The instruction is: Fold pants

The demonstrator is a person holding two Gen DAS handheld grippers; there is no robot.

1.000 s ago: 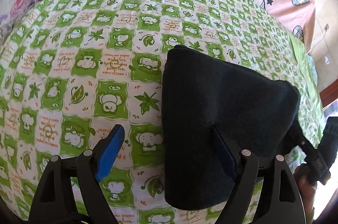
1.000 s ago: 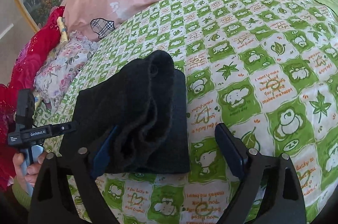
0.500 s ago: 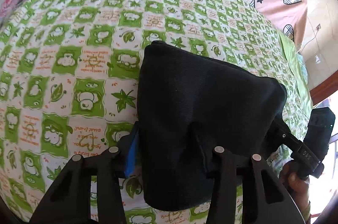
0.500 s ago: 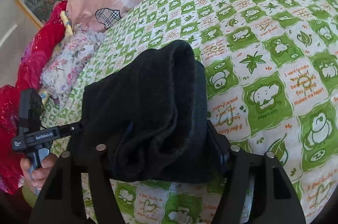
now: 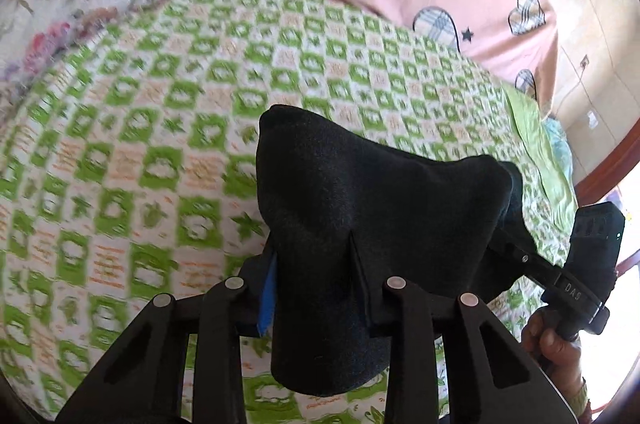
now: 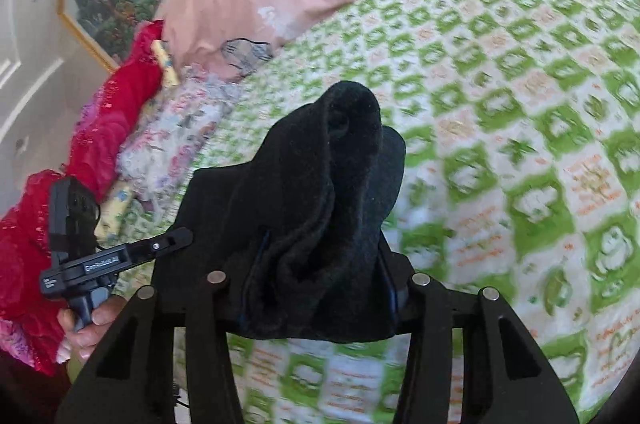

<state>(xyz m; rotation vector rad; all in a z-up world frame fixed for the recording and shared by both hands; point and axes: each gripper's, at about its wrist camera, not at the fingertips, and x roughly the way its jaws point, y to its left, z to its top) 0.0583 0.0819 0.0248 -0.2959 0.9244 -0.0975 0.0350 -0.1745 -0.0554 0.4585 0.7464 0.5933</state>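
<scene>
Left gripper [image 5: 316, 288] clamped on black cloth at 6 o'clock, right gripper [image 6: 320, 288] likewise clamped at 6 o'clock, right hand [image 5: 556, 340] at 4 o'clock, left hand [image 6: 86, 328] at 8 o'clock

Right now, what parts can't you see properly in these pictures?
- Left wrist view: the pants drape over the left gripper, hiding most of its fingers.
- Right wrist view: the bundle covers the right gripper, so its pads barely show.
- Both views: the bedspread print is motion-blurred; its small writing is unreadable.
- Both views: the bedspread directly beneath the pants is hidden by the cloth.
</scene>
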